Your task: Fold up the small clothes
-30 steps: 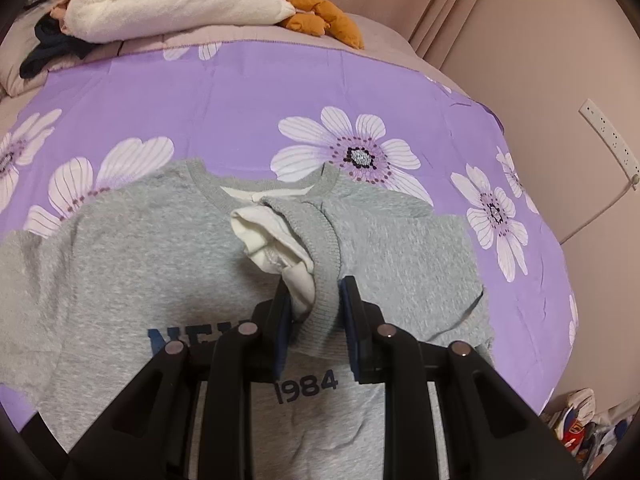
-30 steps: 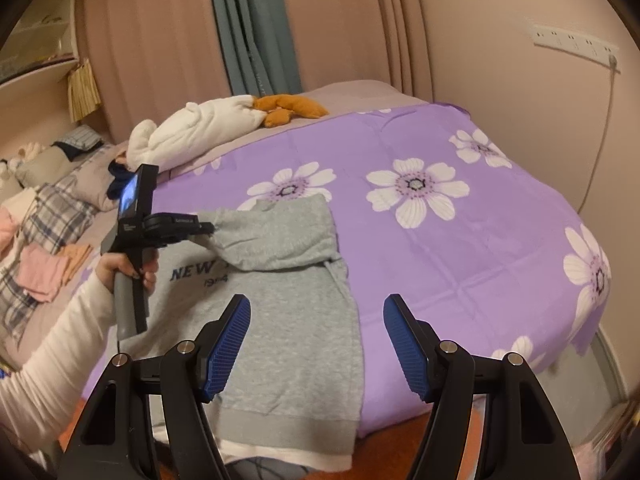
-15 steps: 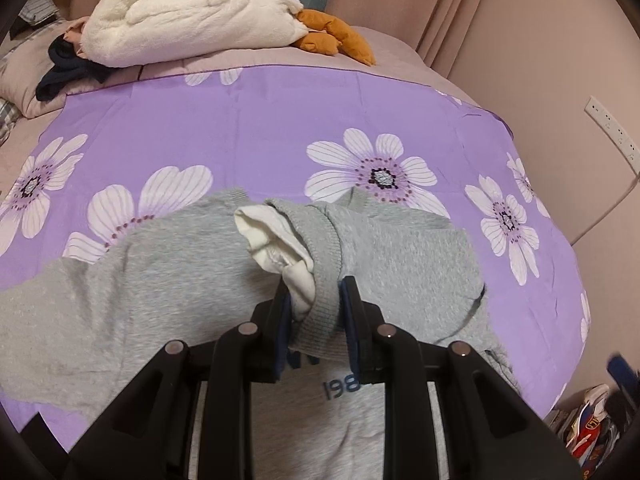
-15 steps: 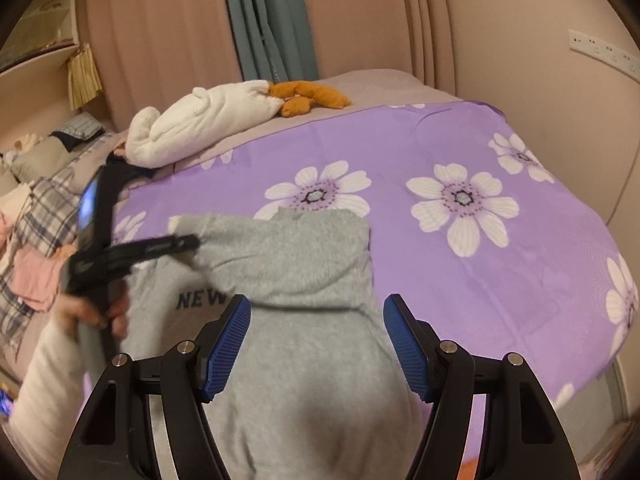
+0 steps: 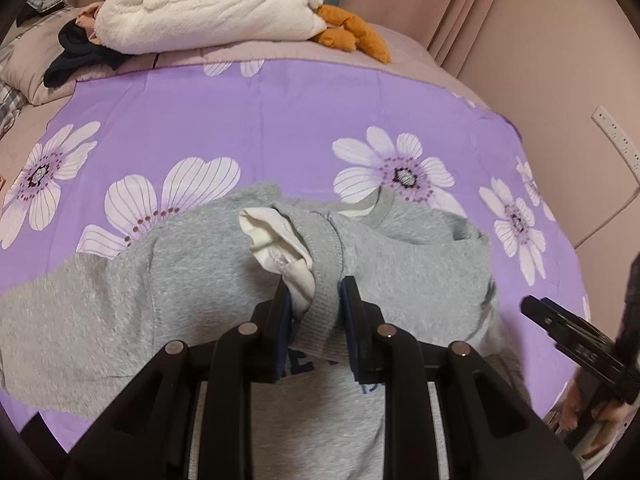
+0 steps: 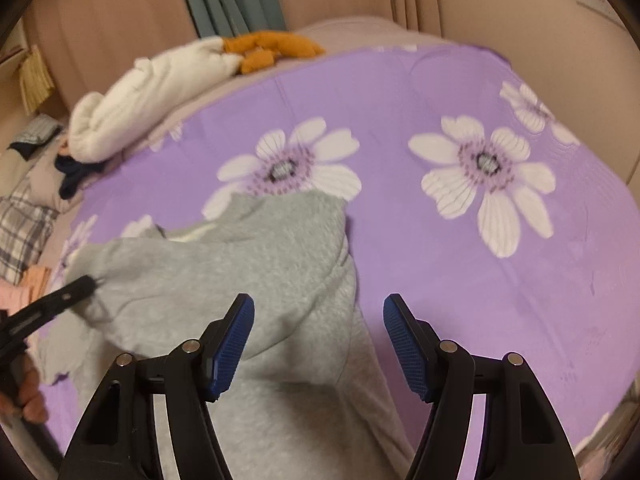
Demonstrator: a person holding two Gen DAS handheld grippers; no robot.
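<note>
A grey sweatshirt (image 5: 160,300) with dark blue lettering lies on the purple flowered bedsheet (image 5: 280,120). My left gripper (image 5: 316,292) is shut on its ribbed sleeve cuff (image 5: 326,256), and a white inner cuff (image 5: 272,236) sticks out beside it. The held sleeve is drawn across the chest and hides most of the lettering. My right gripper (image 6: 319,312) is open and empty, hovering low over the sweatshirt (image 6: 248,256) at its folded right edge. In the right wrist view the left gripper (image 6: 76,292) pinches the sleeve at the far left. The right gripper (image 5: 576,340) shows at the left wrist view's right edge.
A white plush (image 5: 208,8) and an orange plush (image 5: 352,36) lie at the head of the bed beside dark clothing (image 5: 76,56). Plaid fabric (image 6: 20,232) and pink cloth sit off to the left. A wall with a power strip (image 5: 616,136) borders the bed on the right.
My right gripper has come forward and down close over the sweatshirt, still open. My left gripper has carried the sleeve cuff further across the chest, covering more of the lettering.
</note>
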